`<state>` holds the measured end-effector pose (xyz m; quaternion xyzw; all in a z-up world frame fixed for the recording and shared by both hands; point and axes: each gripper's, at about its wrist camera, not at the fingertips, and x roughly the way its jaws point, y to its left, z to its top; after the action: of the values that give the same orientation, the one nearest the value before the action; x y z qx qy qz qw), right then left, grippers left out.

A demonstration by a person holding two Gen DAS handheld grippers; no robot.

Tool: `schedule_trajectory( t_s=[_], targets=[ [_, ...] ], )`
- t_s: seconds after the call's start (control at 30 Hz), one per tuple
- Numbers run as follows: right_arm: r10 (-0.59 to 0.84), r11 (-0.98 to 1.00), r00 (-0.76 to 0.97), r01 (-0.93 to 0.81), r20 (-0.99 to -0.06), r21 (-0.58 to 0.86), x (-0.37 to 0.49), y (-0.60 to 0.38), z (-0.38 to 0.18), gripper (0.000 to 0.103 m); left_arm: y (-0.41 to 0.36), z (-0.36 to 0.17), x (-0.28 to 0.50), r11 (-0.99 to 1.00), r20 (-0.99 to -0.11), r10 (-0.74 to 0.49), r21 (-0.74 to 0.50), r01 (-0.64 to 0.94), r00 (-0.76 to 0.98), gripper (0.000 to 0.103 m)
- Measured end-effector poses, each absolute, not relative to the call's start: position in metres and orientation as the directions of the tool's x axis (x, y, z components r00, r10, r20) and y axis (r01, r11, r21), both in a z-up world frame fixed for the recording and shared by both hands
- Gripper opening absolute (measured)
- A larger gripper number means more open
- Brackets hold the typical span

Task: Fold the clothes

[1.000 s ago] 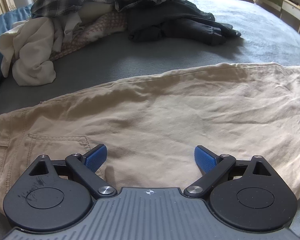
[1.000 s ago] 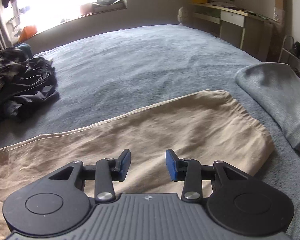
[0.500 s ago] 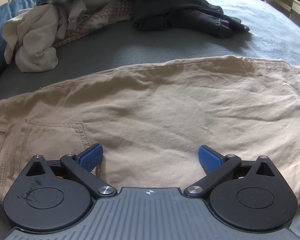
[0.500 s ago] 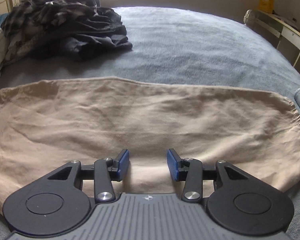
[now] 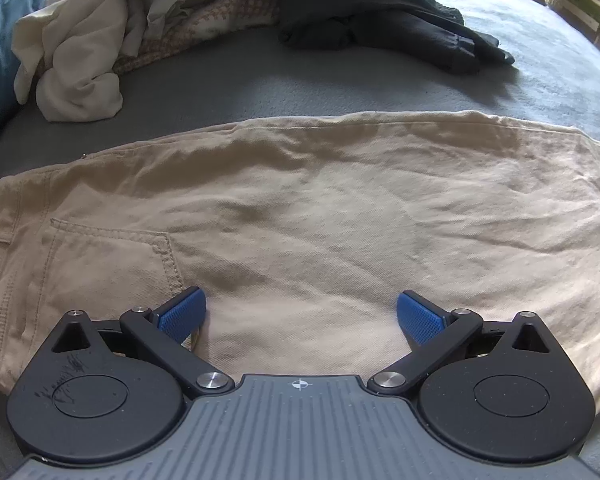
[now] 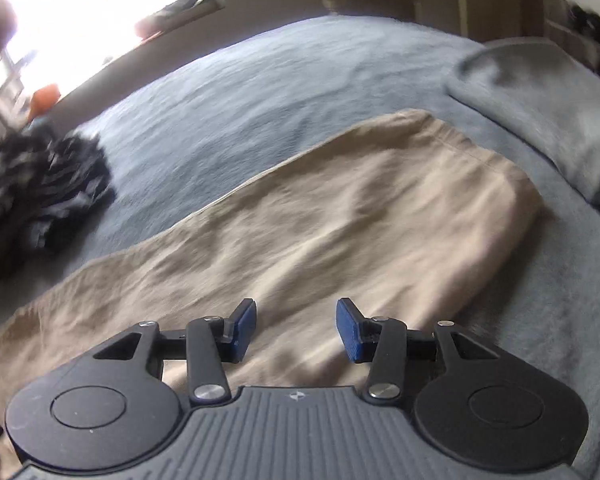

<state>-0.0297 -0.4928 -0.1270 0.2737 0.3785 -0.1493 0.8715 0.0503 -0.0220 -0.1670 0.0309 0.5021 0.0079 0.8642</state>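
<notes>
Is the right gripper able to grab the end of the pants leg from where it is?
Probably yes. The right gripper is open above the pants, and the hem lies flat ahead to its right on the bed, with nothing between.

The beige trousers [image 5: 320,216] lie flat and lengthwise across the grey bed cover, folded so that one leg rests on the other, the cloth lightly creased. A stitched back pocket [image 5: 108,264] faces up near the waistband at the left end. The hemmed leg end [image 6: 480,168] lies at the right.
</notes>
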Motion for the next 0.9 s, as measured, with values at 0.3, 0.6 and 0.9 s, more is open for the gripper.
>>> schedule_trajectory(
  t_s=[0.3,0.6,0.9],
  targets=[
    [-0.067,0.469,0.749,0.607,-0.659,0.642,-0.084,-0.561,-0.142,0.049,-0.022,-0.168,0.052,0.998,-0.871,0.055,0.067,0.006,0.488,0.103],
    [-0.073,0.371,0.747,0.635,-0.66,0.678,-0.09,-0.573,-0.155,0.058,-0.023,-0.168,0.053,0.998,-0.874,0.063,0.07,-0.003,0.483,0.103],
    [-0.061,0.302,0.754,0.638,-0.654,0.708,-0.091,-0.579,-0.168,0.058,-0.021,-0.168,0.052,0.998,-0.872,0.057,0.064,-0.002,0.486,0.103]
  ],
)
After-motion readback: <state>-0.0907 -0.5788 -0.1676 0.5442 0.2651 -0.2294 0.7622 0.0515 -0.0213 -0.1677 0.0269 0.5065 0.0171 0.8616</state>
